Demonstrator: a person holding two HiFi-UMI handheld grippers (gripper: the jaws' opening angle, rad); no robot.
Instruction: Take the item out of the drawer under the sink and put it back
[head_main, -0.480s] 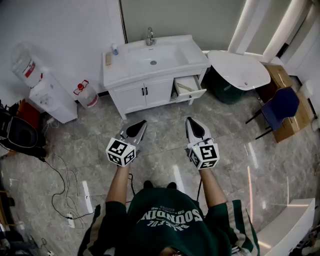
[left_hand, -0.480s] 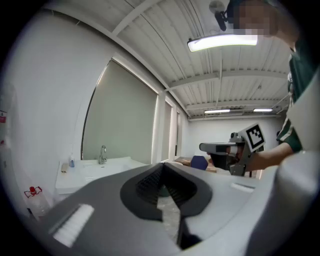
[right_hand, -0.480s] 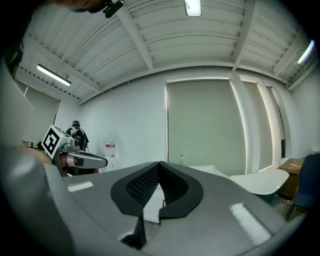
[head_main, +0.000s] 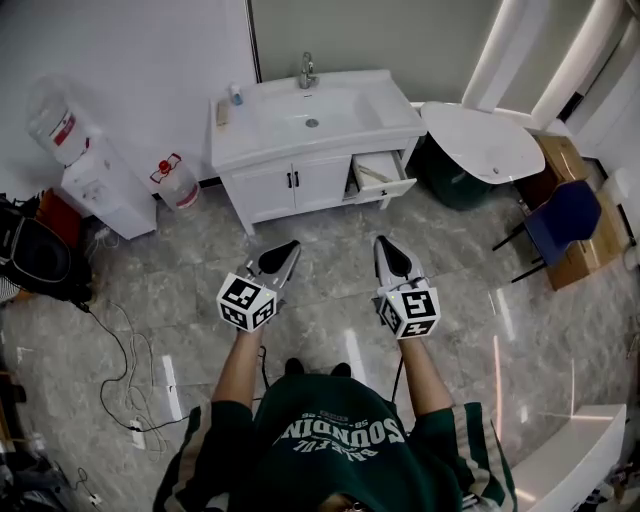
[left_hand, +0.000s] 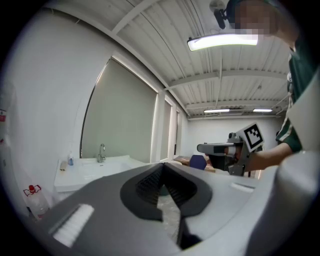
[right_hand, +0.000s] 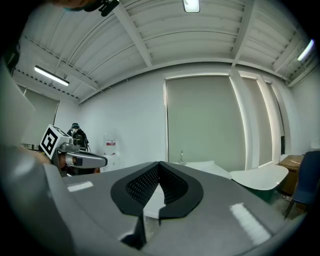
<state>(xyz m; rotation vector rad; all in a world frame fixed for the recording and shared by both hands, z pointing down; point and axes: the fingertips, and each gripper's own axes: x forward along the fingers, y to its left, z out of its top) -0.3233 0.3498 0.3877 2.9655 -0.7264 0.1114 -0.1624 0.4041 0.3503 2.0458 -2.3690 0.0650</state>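
The white sink cabinet (head_main: 290, 186) stands against the far wall, under the basin (head_main: 312, 110). Its right-hand drawer (head_main: 380, 172) is pulled open, and a pale item lies inside, too small to identify. Both grippers hover over the marble floor well short of the cabinet. My left gripper (head_main: 284, 251) is shut and holds nothing; its tips meet in the left gripper view (left_hand: 162, 167). The right gripper (head_main: 386, 249) is also shut and empty, jaws together in the right gripper view (right_hand: 159, 165). Each gripper shows in the other's view.
A water dispenser (head_main: 97, 182) and a spare jug (head_main: 175, 184) stand left of the cabinet. A white round table (head_main: 480, 140), a blue chair (head_main: 562, 214) and cardboard boxes (head_main: 568, 160) are on the right. Cables (head_main: 120, 350) trail over the floor at left.
Both grippers have barely shifted and stay shut. The head view has moved slightly, so the cabinet sits a touch further right.
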